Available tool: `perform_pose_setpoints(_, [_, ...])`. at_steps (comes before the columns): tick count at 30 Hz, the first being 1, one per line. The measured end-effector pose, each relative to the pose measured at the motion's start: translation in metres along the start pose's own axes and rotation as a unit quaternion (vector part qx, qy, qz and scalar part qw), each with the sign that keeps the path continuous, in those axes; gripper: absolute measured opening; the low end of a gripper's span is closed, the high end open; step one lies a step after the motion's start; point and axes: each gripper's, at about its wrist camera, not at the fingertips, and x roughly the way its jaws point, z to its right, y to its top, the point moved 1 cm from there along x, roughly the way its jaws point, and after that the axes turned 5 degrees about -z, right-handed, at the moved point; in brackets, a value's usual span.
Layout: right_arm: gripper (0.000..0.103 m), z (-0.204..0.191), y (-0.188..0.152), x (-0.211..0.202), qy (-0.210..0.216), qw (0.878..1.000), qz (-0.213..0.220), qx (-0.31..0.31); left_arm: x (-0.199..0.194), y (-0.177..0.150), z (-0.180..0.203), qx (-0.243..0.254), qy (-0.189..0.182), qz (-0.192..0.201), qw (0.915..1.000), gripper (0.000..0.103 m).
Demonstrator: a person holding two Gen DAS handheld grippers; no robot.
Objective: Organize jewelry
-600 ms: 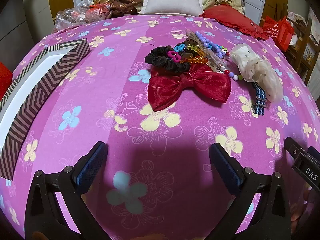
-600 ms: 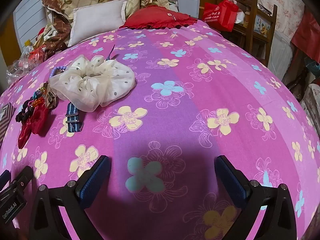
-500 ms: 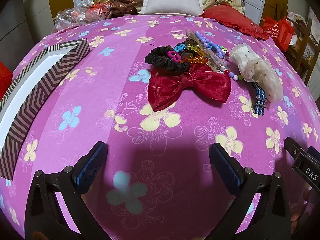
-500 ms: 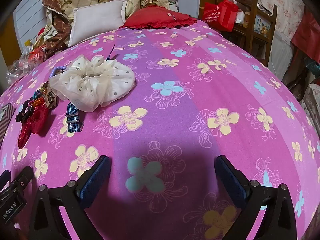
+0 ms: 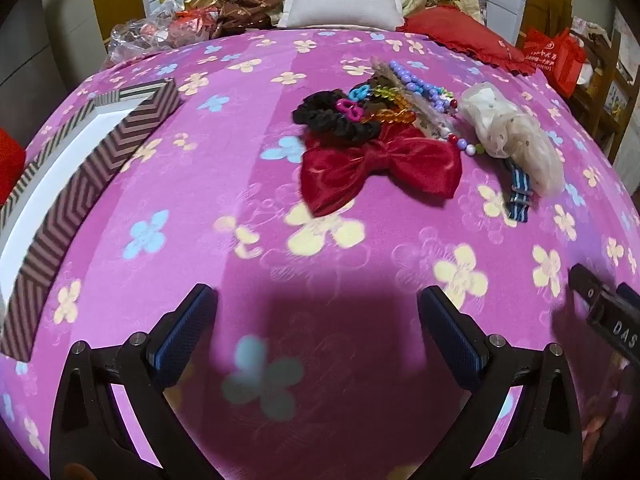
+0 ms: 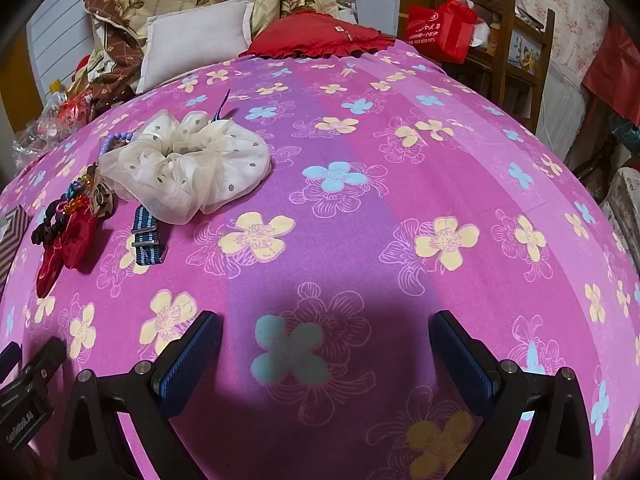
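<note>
Both tools are hovering over the bed [image 5: 168, 152], tilted down. Left tool [image 5: 318, 316] is released, nothing between its fingers. Right tool [image 6: 326, 340] is released too, gripping nothing. Jewelry is lying in a pile mid-bed: red bow [image 5: 380, 166] in front, black scrunchie [image 5: 332, 118] touching it behind, beads [image 5: 420, 88] beside, white scrunchie [image 6: 188, 166] to the right, overlapping a striped strap [image 6: 147, 240]. Open box [image 5: 76, 184] is sitting well left of the pile.

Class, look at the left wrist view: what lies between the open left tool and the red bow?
Nothing lies between the left tool and the red bow: only bare flowered bedspread, partly in shadow, shown in the left wrist view.
</note>
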Motion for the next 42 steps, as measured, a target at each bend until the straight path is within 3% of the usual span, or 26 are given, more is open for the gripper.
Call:
perform_pose_setpoints(3, [0.103,0.000,0.000,0.000,0.000,1.000,0.000,0.000,-0.009,-0.007,-0.003,0.014,0.020,0.005,0.9997,0.097])
perform_pose_setpoints(10, [0.103,0.000,0.000,0.000,0.000,1.000,0.000,0.000,-0.042,-0.023,-0.027,0.028,0.038,0.041,0.9981,0.097])
perform_pose_setpoints(19, [0.103,-0.001,0.001,0.000,0.007,1.000,-0.009,-0.014,-0.067,-0.036,-0.047,0.031,0.044,0.044,0.9976,0.097])
perform_pose_setpoints(22, [0.103,0.000,-0.001,-0.002,0.014,1.000,-0.014,-0.023,-0.074,-0.039,-0.063,0.031,0.054,0.045,0.9970,0.097])
perform_pose_setpoints(26, [0.102,0.002,-0.012,-0.010,0.015,1.000,-0.009,-0.015,-0.084,-0.034,-0.111,-0.008,0.077,0.051,0.9956,0.097])
perform_pose_setpoints(29, [0.087,0.004,-0.020,-0.020,0.022,1.000,0.003,0.001,-0.085,-0.029,-0.162,-0.055,0.099,0.041,0.9927,0.097])
perform_pose_setpoints(33, [0.085,0.005,-0.032,-0.035,0.047,0.999,0.010,0.006,-0.071,-0.033,-0.210,-0.090,0.115,0.002,0.9894,0.097])
perform_pose_setpoints(37, [0.085,-0.004,-0.050,-0.054,0.050,0.998,0.020,-0.011,-0.055,-0.043,-0.222,-0.086,0.114,-0.034,0.9891,0.090])
perform_pose_setpoints(40, [0.085,-0.016,-0.058,-0.069,0.059,0.997,0.027,-0.029,-0.053,-0.047,-0.211,-0.069,0.131,-0.033,0.9884,0.090])
perform_pose_setpoints(42, [0.085,-0.025,-0.063,-0.080,0.062,0.996,0.036,-0.046,-0.056,-0.046,-0.204,-0.067,0.107,-0.033,0.9914,0.090])
